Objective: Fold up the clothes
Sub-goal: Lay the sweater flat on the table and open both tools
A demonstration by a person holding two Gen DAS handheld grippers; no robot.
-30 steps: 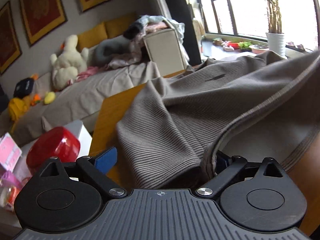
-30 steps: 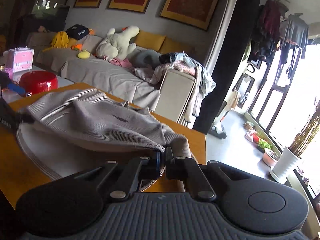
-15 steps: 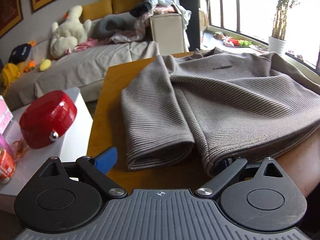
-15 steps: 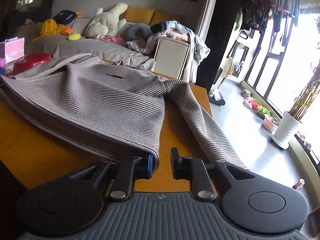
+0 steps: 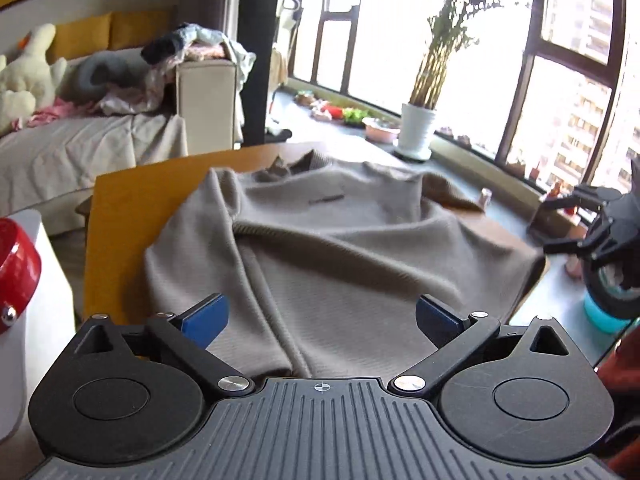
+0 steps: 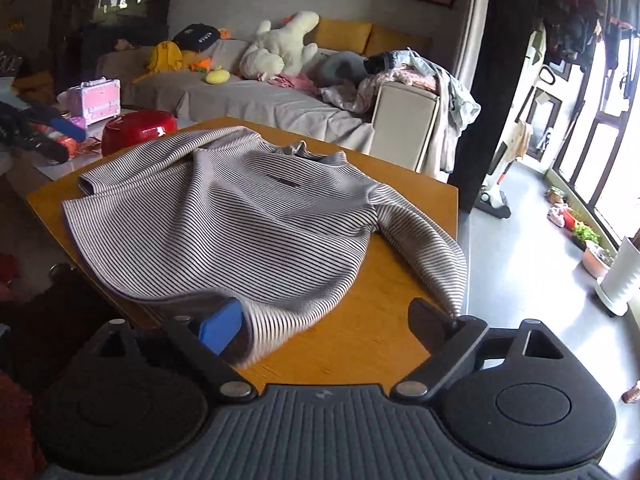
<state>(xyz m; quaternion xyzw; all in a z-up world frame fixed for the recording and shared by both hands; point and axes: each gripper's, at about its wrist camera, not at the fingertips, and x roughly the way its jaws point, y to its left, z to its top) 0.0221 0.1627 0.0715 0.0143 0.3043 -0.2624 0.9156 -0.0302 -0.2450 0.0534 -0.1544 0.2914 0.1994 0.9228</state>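
Left wrist view: we see our left hand-held gripper (image 5: 319, 318) spread wide over the striped sweater (image 5: 340, 248) lying on the worktop (image 5: 120, 208); our right hand-held gripper (image 6: 320, 322) gapes too, empty.

Ribbed knit sweater (image 6: 240, 216) — smooth wooden table (image 6: 360, 340)

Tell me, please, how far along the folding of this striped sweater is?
Early. Done: the striped sweater lies spread front-up on the wooden table, one sleeve laid beside the body. In hand: nothing; the left gripper and right gripper are open. Left: the other sleeve trails toward the table's edge, and the body is unfolded.
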